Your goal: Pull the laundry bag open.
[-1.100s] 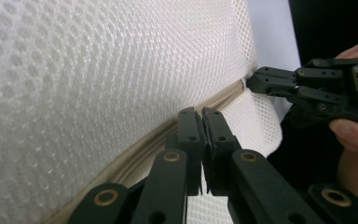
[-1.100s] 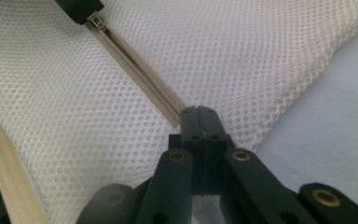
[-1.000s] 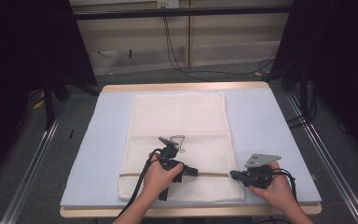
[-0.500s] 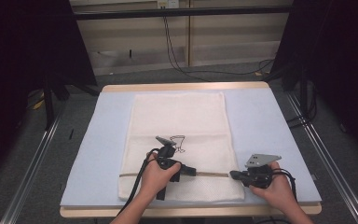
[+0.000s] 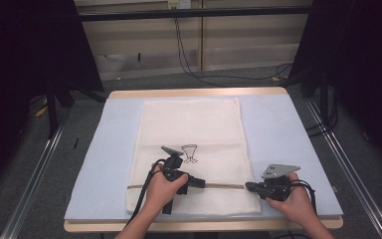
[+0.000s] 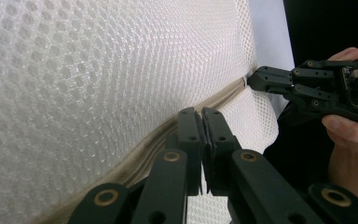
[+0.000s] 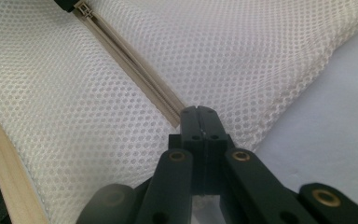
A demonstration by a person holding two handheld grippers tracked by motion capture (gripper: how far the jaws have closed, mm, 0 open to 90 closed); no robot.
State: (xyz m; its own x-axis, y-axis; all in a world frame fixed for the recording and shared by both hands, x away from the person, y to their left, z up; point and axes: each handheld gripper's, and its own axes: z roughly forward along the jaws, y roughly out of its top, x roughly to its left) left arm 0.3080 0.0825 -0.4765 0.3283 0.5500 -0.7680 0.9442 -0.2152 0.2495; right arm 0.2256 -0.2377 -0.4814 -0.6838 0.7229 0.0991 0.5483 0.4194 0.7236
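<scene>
On the blue-covered counter [image 5: 288, 129] a white mesh bag [image 5: 191, 129] lies flat, its beige zipper [image 5: 224, 185] running across the near end. The left gripper [image 5: 199, 182] has its jaws closed on the zipper partway along, while the right gripper [image 5: 249, 187] has its jaws closed at the zipper's right end, at the bag's edge.

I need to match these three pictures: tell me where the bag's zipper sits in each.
High view: zipper runs level between both grippers, low on the mesh bag.
Left gripper view: slants from bottom left up to centre right.
Right gripper view: slants from top left to centre.
Shared landmark: the mesh bag.
</scene>
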